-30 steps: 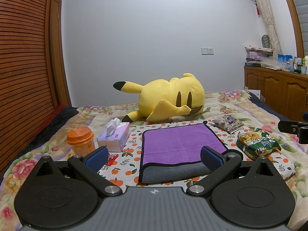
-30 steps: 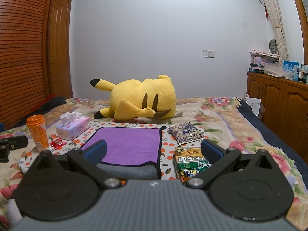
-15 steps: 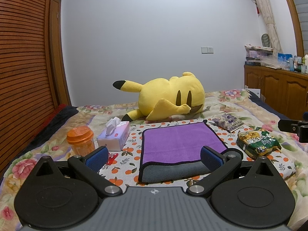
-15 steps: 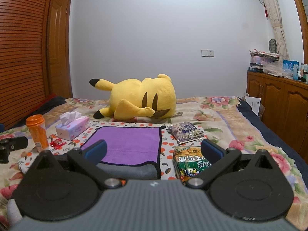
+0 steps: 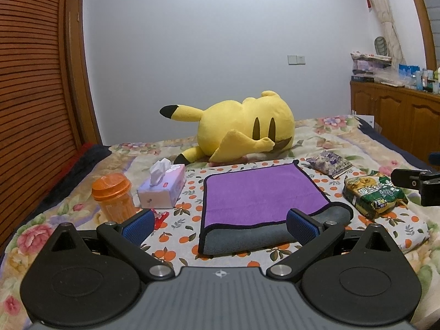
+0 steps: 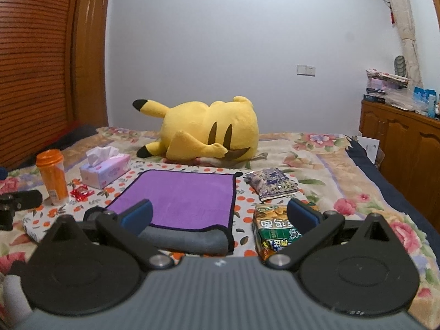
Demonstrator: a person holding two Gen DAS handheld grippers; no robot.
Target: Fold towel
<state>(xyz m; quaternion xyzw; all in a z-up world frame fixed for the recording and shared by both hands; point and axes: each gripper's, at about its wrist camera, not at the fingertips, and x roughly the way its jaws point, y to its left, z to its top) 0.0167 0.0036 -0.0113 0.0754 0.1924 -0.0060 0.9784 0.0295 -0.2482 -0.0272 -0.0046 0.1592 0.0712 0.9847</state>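
A purple towel with a black hem and grey underside lies folded once on the orange-dotted cloth on the bed; its grey fold faces me. It also shows in the right wrist view. My left gripper is open and empty, held just short of the towel's near fold. My right gripper is open and empty, near the towel's front right corner. Each gripper shows at the edge of the other's view.
A yellow plush toy lies behind the towel. A tissue box, an orange cup and a red wrapper stand left. A green snack bag and a purple packet lie right. A wooden cabinet lines the right wall.
Both grippers have barely moved and stay open. The towel lies as before.
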